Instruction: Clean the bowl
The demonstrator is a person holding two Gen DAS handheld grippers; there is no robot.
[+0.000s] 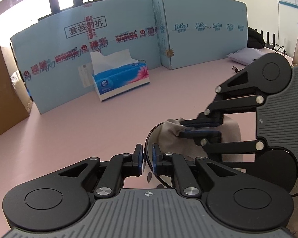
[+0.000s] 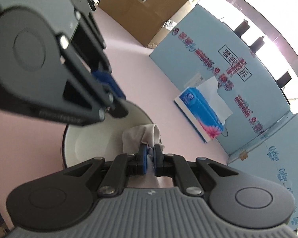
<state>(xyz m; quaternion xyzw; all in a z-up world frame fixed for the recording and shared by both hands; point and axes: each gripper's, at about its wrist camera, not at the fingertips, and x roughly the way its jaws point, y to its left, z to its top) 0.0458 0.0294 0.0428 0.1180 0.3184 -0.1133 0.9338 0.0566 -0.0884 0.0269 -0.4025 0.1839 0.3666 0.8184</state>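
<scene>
A bowl with a dark rim and white inside sits on the pink table. In the left wrist view only its dark rim shows. My left gripper is shut on the bowl's rim, with one pad on each side. It also shows in the right wrist view at the bowl's far edge. My right gripper is shut on a beige cloth and holds it over the inside of the bowl. In the left wrist view the right gripper pinches the cloth above the bowl.
A blue tissue box stands on the pink table in front of a light blue cardboard screen. A brown carton stands at the table's left. A folded lilac cloth lies at the far right.
</scene>
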